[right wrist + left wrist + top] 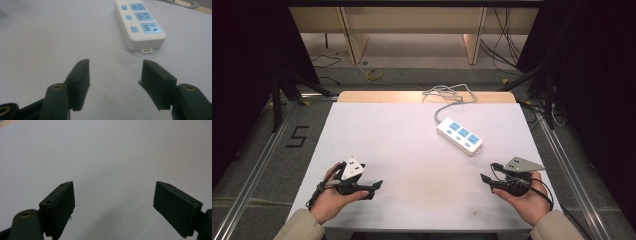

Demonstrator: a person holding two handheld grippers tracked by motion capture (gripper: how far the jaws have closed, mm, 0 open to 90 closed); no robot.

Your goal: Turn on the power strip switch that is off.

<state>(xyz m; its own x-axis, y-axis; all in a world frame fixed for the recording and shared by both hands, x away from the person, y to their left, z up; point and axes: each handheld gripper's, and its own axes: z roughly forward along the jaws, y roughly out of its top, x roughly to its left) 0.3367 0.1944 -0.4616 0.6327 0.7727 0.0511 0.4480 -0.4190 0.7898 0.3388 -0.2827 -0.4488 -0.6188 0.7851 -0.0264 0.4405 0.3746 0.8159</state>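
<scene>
A white power strip (459, 135) with three blue sockets and blue switches lies flat on the white table (412, 150), right of centre; its grey cable (447, 95) runs off the far edge. In the right gripper view the power strip (140, 25) sits a short way ahead of the jaws, slightly to their right. My right gripper (488, 172) rests low at the table's front right, open, nothing between its jaws (115, 75). At the front left my left gripper (376, 189) also stands open over bare table, and its own view (113, 200) has nothing between the black jaws.
The table's wooden far edge (377, 96) borders a floor with loose cables (374, 74) and a metal frame (262, 150) along both sides. Dark curtains (592, 75) flank the workspace. A person's hands and beige sleeves (302, 227) enter from the bottom.
</scene>
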